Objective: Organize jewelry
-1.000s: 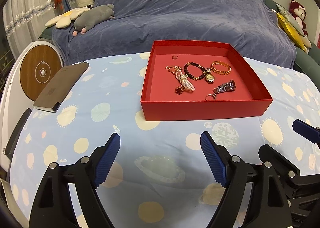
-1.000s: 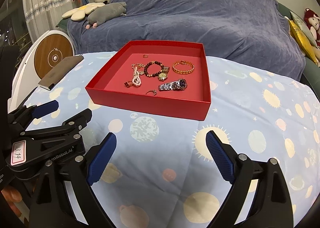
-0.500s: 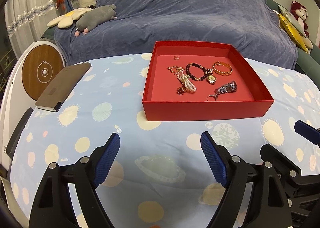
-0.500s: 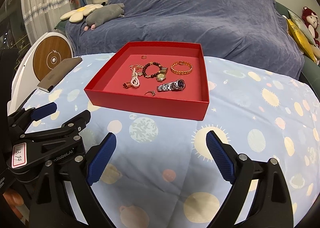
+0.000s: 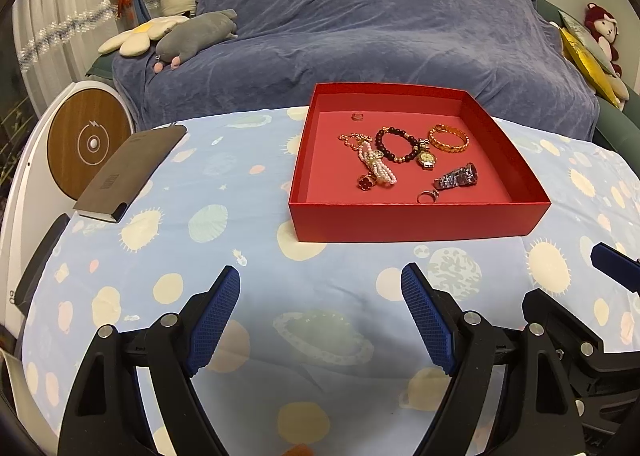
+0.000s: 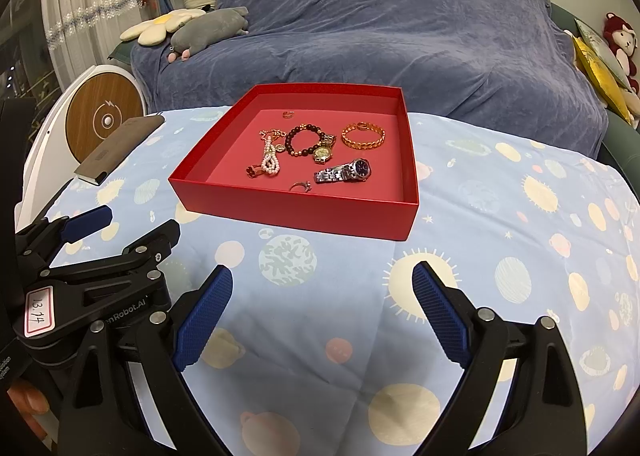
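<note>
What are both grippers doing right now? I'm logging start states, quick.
Left gripper: open, holding nothing, above the blue cloth.
Right gripper: open, holding nothing; the jewelry is in the red box.

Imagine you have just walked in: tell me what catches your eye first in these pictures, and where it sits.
The bright red tray on the planet-print tablecloth stands out at once, with jewelry clustered inside: a dark bead bracelet, a gold chain bracelet and a silver watch. In the foreground the right gripper and the left gripper hover open and empty, short of the tray. Behind the table, a blue-covered sofa fills the background.
</note>
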{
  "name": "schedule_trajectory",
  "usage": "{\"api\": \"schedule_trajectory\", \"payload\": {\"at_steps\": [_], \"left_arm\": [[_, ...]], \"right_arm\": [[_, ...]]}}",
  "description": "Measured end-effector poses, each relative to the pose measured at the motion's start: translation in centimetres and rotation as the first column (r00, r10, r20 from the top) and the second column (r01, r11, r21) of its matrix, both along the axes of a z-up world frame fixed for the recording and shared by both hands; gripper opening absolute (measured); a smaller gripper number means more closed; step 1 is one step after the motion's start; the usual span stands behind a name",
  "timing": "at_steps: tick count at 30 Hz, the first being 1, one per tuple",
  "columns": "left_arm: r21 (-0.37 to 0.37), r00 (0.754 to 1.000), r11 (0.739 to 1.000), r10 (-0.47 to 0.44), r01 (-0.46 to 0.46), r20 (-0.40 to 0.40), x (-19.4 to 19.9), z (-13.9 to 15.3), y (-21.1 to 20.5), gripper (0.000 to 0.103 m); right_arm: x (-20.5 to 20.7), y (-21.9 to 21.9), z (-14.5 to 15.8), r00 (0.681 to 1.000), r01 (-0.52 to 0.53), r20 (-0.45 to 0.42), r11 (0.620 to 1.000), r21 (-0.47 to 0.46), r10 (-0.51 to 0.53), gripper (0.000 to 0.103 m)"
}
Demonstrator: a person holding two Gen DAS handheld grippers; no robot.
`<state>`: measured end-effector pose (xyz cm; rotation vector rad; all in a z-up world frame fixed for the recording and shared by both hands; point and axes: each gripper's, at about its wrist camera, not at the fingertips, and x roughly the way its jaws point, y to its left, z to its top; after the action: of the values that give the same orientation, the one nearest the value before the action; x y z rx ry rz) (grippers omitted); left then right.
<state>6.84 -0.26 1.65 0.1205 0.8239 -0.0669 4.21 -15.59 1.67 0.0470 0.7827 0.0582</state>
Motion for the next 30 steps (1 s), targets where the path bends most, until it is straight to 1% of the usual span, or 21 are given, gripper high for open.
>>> {"api": "schedule_trajectory", "payload": {"at_steps": [30], "left_arm": [[0.016,1.0,1.0,0.011,-0.011,0.013,-0.08,0.24,-0.25,0.08]], "right_arm": [[0.02,-0.05,0.03,1.0,0.001,0.001,1.0,0.001,-0.001,0.089]]}}
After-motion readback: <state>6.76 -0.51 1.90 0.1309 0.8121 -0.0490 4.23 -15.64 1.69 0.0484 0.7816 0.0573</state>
